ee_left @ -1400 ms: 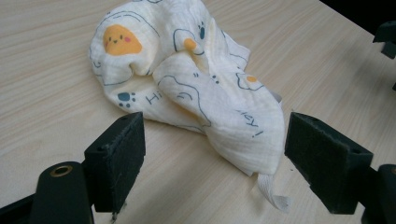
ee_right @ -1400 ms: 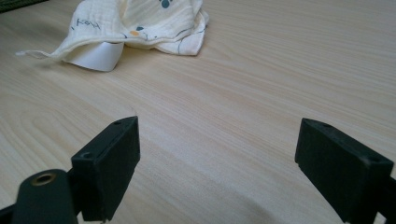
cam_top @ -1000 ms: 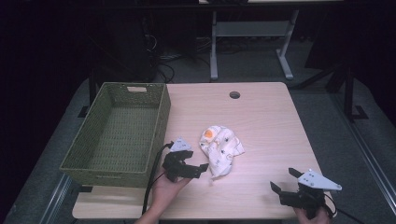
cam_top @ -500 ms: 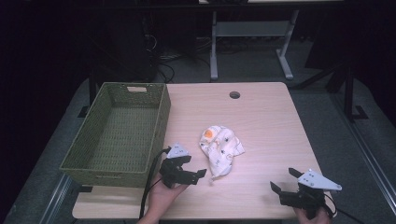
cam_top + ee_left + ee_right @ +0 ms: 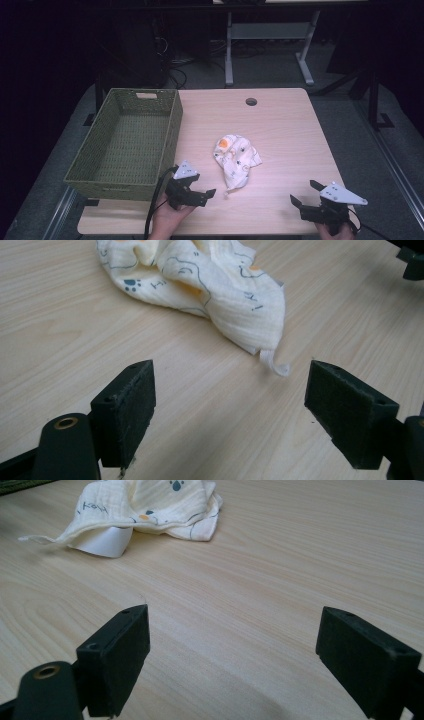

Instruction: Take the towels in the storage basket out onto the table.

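Cloth is the thing nearest to your grippers: a crumpled cream muslin cloth with small printed animals and orange patches (image 5: 235, 160) lies near the middle of the pale wooden desk (image 5: 280, 130), flat on the surface and touched by nothing. One thin corner of it points toward your side of the desk.

Your left gripper (image 5: 202, 194) is at the front edge of the desk, just beside the near right corner of the woven olive-green rectangular basket (image 5: 170, 125). Its jaws stand wide apart and hold nothing. They point toward the cloth, and in the left gripper view the curled thin corner of the cloth (image 5: 272, 362) lies on the desk between the lines of the two jaws, a little ahead of them and not touching them.

Your right gripper (image 5: 305, 197) is at the front right part of the desk, well apart from the cloth. Its jaws are wide open too and empty, with bare wood between them. In the right gripper view the cloth (image 5: 150, 505) lies farther off at the upper left, and a white fold or label shows under its near edge (image 5: 107, 540); I cannot tell which it is.

The basket stands on the left part of the desk. A small dark round hole (image 5: 251, 101) is in the desk near its far edge.
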